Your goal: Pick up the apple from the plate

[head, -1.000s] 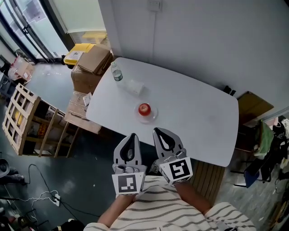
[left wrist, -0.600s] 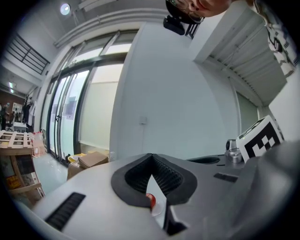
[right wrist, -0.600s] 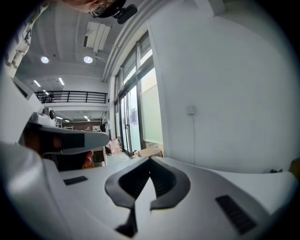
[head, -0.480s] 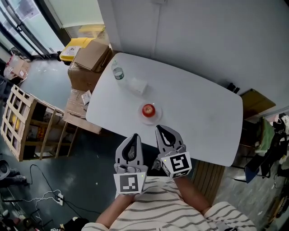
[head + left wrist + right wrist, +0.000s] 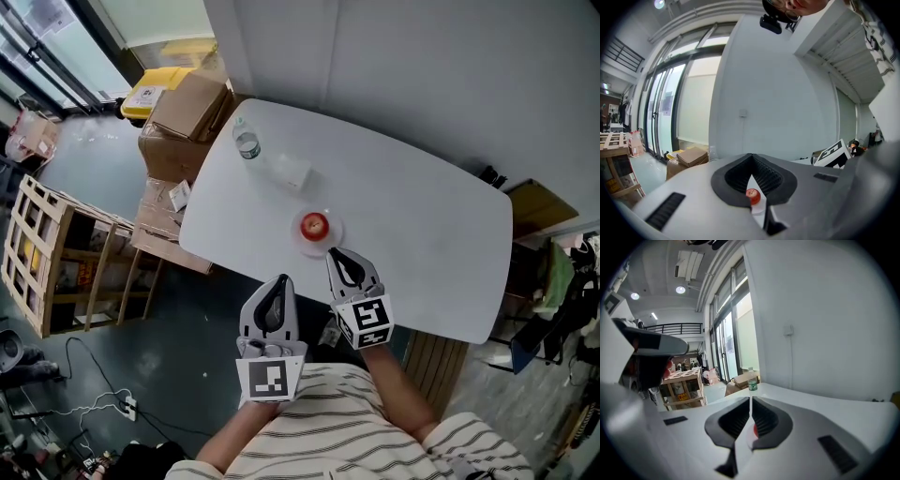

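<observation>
A red apple (image 5: 315,224) sits on a small clear plate (image 5: 301,237) near the front edge of the white table (image 5: 422,234). My right gripper (image 5: 335,253) is shut and empty, its tips just short of the plate on the near right side. My left gripper (image 5: 279,280) is also shut and empty, hanging off the table's front edge, further back from the plate. In the left gripper view the apple (image 5: 753,196) shows through the slit under the closed tips (image 5: 751,157). In the right gripper view only a red sliver of the apple (image 5: 754,430) shows below the tips (image 5: 750,399).
A water bottle (image 5: 244,145) and a clear plastic box (image 5: 292,173) stand at the table's far left. Cardboard boxes (image 5: 187,108), a yellow bin (image 5: 150,97) and a wooden crate (image 5: 37,253) lie on the floor to the left. A wall runs behind the table.
Both grippers have come down and forward toward the table. The right one advanced more and now reaches over the front edge close to the plate. Both stayed shut.
</observation>
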`<state>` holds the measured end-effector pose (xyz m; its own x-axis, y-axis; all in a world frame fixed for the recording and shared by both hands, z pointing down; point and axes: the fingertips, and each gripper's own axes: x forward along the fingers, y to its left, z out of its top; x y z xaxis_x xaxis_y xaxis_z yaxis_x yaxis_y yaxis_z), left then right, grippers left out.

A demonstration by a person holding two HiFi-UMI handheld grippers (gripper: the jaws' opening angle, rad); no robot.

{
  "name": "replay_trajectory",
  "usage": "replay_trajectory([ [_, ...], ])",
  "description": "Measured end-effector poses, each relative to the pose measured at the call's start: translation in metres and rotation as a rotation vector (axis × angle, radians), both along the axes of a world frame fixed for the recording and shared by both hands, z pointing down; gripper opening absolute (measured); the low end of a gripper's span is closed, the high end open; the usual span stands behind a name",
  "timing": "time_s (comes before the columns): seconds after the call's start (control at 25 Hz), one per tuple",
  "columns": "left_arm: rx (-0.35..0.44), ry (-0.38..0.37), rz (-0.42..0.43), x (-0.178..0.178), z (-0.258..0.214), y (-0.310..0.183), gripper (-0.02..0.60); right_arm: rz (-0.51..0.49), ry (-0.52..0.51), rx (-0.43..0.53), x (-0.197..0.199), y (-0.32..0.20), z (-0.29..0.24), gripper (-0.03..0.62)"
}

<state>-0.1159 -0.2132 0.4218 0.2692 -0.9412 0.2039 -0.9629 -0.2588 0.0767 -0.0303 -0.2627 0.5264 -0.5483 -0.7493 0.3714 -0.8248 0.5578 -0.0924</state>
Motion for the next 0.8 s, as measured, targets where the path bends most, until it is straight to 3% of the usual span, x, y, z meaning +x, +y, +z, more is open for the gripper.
replay_trajectory([
  [0.16,-0.016,-0.001,0.002,-0.001,0.007,-0.005,0.004,0.017,-0.005,-0.054,0.003,-0.010,0.025,0.006],
  [0.24,-0.020,-0.005,0.005,0.000,0.009,-0.006,0.005,0.021,-0.001,-0.087,0.006,-0.013,0.040,0.065],
  [0.4,-0.026,-0.008,0.003,-0.001,0.011,-0.008,0.004,0.022,0.027,-0.124,0.008,-0.020,0.063,0.088],
  [0.56,-0.034,-0.012,-0.005,-0.004,0.013,-0.008,0.005,-0.006,0.031,-0.169,0.002,-0.024,0.089,0.160],
  [0.8,-0.054,-0.024,-0.010,-0.007,0.020,-0.011,0.005,-0.039,0.071,-0.177,-0.004,-0.038,0.117,0.207],
])
